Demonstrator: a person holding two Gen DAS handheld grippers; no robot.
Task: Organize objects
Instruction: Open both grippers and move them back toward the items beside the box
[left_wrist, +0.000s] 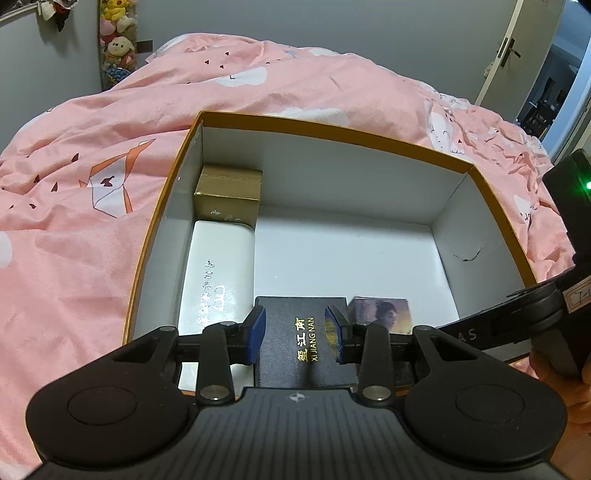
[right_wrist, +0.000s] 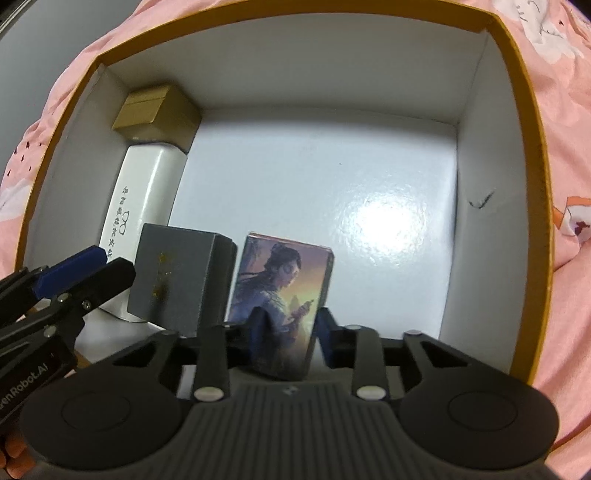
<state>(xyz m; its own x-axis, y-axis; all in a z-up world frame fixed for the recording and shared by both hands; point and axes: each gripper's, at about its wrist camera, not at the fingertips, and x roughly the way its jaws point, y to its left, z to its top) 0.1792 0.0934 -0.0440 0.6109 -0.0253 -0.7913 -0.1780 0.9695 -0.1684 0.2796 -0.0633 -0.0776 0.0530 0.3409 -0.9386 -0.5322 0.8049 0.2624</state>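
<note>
An open cardboard box with an orange rim (left_wrist: 332, 127) (right_wrist: 528, 184) lies on the bed. Along its left wall sit a gold box (left_wrist: 229, 192) (right_wrist: 159, 114) and a white case (left_wrist: 218, 273) (right_wrist: 144, 192). A black box with gold lettering (left_wrist: 284, 332) (right_wrist: 173, 273) lies at the near side. My left gripper (left_wrist: 295, 321) (right_wrist: 110, 263) hovers over its top face, jaws partly apart, pads not on its sides. Beside it stands a picture box (left_wrist: 380, 314) (right_wrist: 284, 266). My right gripper (right_wrist: 292, 317) is in front of its face, jaws narrowly apart and not clamping it.
Pink patterned bedding (left_wrist: 92, 221) surrounds the cardboard box on all sides. The box's right wall carries a small dark tear (right_wrist: 480, 201). Plush toys (left_wrist: 116, 37) hang on the far wall, and a door (left_wrist: 517, 55) stands open at the right.
</note>
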